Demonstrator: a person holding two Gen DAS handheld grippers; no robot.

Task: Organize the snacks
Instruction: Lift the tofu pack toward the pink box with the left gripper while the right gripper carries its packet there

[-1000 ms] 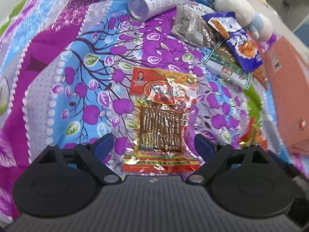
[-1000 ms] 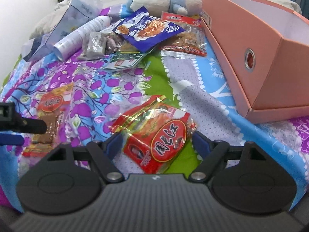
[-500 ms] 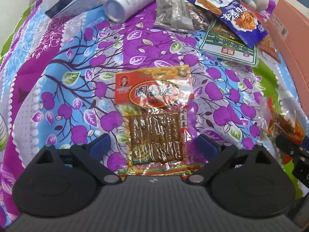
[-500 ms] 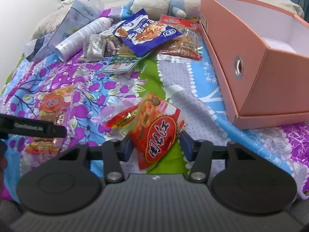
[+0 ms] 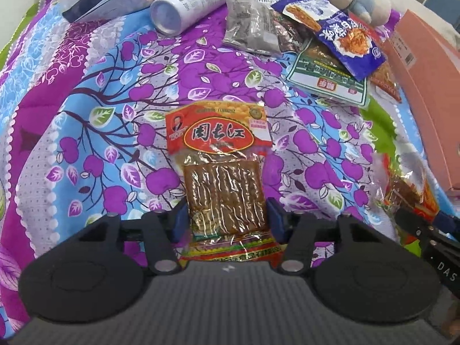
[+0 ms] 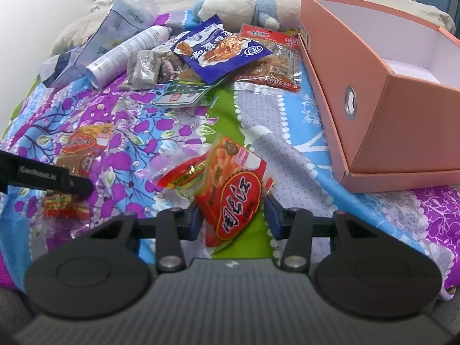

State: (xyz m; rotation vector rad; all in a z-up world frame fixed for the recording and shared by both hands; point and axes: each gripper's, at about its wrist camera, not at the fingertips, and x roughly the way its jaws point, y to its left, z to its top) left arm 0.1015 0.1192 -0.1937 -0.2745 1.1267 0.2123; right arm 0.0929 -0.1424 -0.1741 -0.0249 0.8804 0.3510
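Purple patterned quilt [image 5: 86, 132] under everything, pink box [image 6: 402, 120] open at my right, loose snacks piled near its far end. Two packets are mine now. Tofu pack [image 5: 224, 178] lies flat on the quilt, between my left gripper [image 5: 227, 221] jaws; they have just been closing and sit against its edges. Orange pack [image 6: 233, 189] is tilted up off the quilt in my right gripper [image 6: 233, 218], jaws just closing, pinching its lower part. Both look light, thin, crinkly and slick, probably floppy; edge grips could slip, so I judge a mid-body pinch safest.
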